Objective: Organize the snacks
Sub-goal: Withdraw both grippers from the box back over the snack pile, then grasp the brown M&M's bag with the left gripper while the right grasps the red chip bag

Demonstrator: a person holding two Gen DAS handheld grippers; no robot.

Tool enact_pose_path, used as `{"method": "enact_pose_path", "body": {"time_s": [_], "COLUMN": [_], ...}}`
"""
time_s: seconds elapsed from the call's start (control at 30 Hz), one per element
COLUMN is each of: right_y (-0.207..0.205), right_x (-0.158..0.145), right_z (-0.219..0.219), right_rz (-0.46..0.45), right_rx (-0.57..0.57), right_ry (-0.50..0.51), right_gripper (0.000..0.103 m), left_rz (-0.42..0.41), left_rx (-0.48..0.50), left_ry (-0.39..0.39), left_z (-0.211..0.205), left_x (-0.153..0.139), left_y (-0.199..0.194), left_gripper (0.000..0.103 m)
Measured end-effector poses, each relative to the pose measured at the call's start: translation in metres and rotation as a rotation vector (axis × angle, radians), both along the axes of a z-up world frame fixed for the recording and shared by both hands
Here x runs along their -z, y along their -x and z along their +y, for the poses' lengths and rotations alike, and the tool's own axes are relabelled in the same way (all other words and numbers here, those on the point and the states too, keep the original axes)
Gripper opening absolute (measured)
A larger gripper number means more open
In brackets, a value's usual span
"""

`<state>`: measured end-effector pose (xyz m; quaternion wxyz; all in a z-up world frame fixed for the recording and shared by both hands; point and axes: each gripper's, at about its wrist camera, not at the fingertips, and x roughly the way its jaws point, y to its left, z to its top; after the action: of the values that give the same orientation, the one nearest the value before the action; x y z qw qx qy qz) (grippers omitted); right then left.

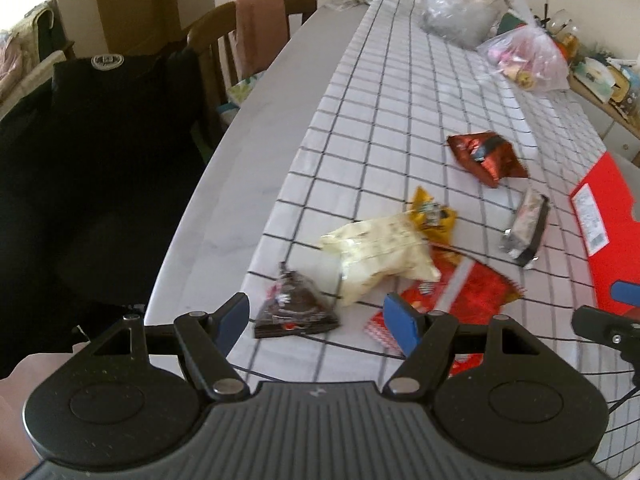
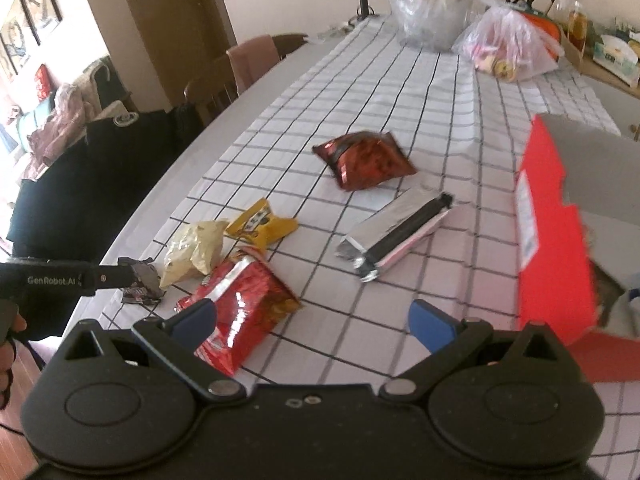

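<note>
Snack packets lie scattered on a checked tablecloth beside an open red box.

The white, black-gridded cloth covers a long grey table; wooden chairs stand along its far side. Taking the red cardboard box as landmark: a silver-and-black foil packet lies just beside it, a crinkled dark-red pouch beyond that, and a glossy red bag, yellow packet and cream bag farther off. The dark triangular packet lies farthest, between the wide-spread fingers of the left gripper. The right gripper is spread wide, holding nothing. Two clear plastic bags sit at the table's far end.
</note>
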<state>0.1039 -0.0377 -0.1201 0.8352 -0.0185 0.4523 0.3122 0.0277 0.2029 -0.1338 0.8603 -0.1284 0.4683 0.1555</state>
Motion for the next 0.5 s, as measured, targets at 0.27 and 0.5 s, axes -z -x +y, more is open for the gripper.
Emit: {"method": "enact_pose_path", "body": {"time_s": [0.27,0.5], "right_y": [0.001,-0.003], "right_x": [0.025,0.043], "right_z": [0.056,0.087], "right_rz": [0.089,0.141], "right_rx": [0.126,0.244], "right_ry": [0.038,0.079], "right_gripper": [0.102,0.101], "left_rz": [0.038,0.039], "left_rx": [0.024,0.086], "left_ry": [0.035,0.047], "left_z": [0.026,0.032], "left_x": [0.020,0.030], "left_y": [-0.008,-0.011], "left_gripper": [0.074,0.074]}}
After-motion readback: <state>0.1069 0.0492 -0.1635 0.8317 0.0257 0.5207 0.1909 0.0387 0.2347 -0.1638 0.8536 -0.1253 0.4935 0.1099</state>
